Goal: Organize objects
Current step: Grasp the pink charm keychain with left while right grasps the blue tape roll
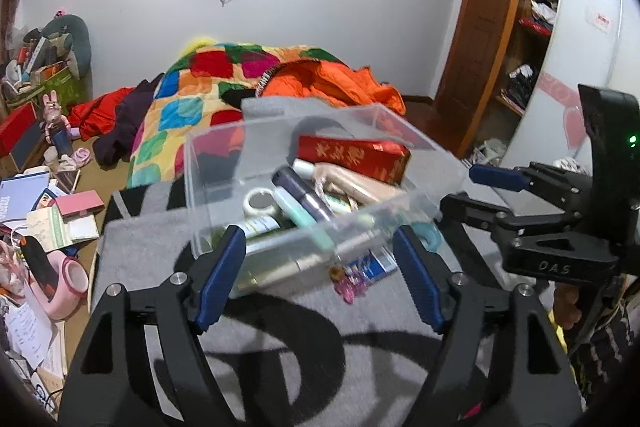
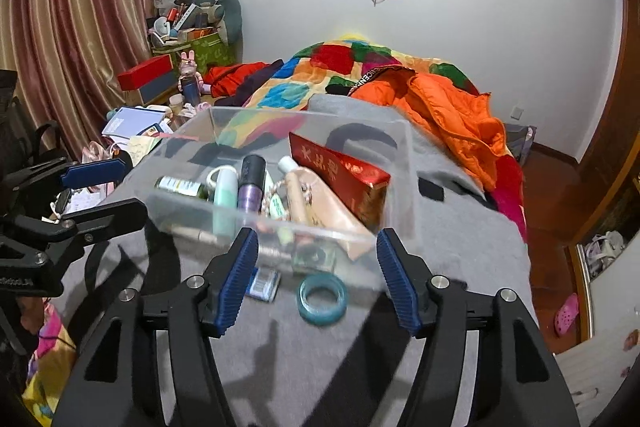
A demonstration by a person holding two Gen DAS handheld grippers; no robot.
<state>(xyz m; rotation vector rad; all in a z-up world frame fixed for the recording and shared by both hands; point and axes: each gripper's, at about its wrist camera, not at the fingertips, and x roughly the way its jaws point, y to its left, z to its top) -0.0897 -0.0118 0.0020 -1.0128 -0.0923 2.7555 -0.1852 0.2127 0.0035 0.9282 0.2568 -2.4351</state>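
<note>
Teal tape ring (image 2: 322, 300) is seen flat on the grey blanket (image 2: 460, 251), just ahead between the released right claw (image 2: 318, 277) fingers; left claw (image 1: 320, 275), likewise released, farther off.

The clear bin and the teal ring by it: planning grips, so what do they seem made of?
Clear bin: likely rigid glossy plastic or acrylic; its contents show through the straight walls. Teal ring: looks like a tape roll, translucent and shiny, but blurred.

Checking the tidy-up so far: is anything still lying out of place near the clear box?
Yes. A teal tape ring, a blue-white packet and a pink charm lie on the grey blanket outside the clear box.
</note>
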